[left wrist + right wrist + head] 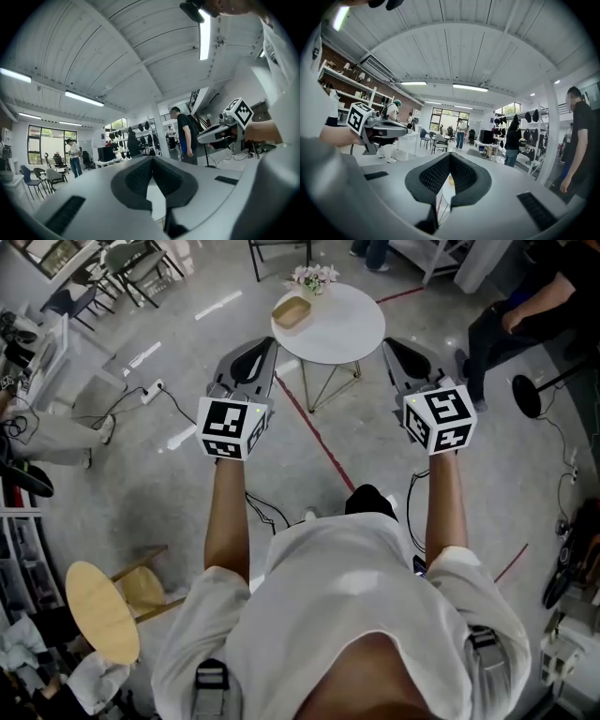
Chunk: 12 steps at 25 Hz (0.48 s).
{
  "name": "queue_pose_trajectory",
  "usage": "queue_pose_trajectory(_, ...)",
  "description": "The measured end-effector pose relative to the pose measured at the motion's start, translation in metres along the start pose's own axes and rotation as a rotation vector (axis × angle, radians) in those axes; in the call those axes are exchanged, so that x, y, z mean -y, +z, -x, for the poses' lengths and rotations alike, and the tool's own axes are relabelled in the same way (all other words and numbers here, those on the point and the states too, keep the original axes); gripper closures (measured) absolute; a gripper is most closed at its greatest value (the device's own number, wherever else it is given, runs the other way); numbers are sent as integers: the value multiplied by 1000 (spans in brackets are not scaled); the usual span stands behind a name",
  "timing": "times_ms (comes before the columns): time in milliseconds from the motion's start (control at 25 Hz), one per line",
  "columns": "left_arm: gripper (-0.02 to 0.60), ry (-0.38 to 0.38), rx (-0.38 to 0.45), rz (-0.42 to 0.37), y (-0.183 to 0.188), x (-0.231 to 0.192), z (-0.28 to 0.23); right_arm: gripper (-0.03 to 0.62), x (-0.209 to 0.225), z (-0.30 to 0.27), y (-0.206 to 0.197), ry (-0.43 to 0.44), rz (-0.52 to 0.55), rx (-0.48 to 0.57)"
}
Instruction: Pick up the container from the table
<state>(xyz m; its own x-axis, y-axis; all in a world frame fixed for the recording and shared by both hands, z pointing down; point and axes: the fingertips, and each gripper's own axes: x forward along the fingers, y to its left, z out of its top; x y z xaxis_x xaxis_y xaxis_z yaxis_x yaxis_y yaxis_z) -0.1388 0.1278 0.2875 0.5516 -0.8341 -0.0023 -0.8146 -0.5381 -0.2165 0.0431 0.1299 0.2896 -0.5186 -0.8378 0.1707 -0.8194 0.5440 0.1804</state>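
Note:
A shallow tan container [292,312] sits on the left part of a small round white table [342,329] straight ahead of me in the head view. My left gripper [267,343] is held level in the air just short of the table's left edge, jaws shut on nothing. My right gripper [389,345] hovers off the table's right edge, its jaws also together and empty. In the left gripper view the left gripper [151,159] shows its dark pads meeting at the tip. The right gripper [450,155] looks the same in the right gripper view. Neither touches the container.
A pot of pale flowers [314,277] stands at the table's far edge. A red tape line [319,442] runs across the floor under the table. A round wooden stool [101,610] is at lower left, cables [141,395] lie at left, and a seated person [525,306] is at upper right.

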Motion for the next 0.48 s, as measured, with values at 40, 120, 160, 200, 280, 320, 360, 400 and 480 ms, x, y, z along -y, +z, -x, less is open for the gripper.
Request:
queue_pose_trajectory(40, 568, -4, -4, 6, -5, -5, -2, 582, -4, -6, -1, 11, 1, -1)
queue_pose_trajectory(120, 568, -12, -14, 13, -16, -14, -7, 582, -10, -19, 0, 39, 2, 1)
queue_pose_trajectory(160, 568, -12, -16, 15, -19, -20, -12, 583, -10, -26, 2, 49, 2, 5)
queue_pose_trajectory(200, 568, -11, -17, 18, -22, -26, -19, 583, -7, -35, 4, 54, 4, 10)
queue_pose_trajectory(280, 568, -11, -16, 22, -27, -36, -38, 583, 1, -55, 4, 60, 9, 16)
queue_pose_trajectory(320, 568, -12, -18, 21, -30, -41, -48, 583, 6, -66, 2, 65, 13, 17)
queue_pose_trajectory(360, 568, -13, -23, 16, -34, -44, -59, 583, 12, -77, -1, 73, 15, 19)
queue_pose_trajectory(400, 568, -14, -28, 10, -38, -48, -71, 583, 18, -89, -4, 82, 15, 22)
queue_pose_trajectory(480, 568, -13, -35, 0, -45, -55, -97, 583, 36, -111, -9, 96, 6, 33)
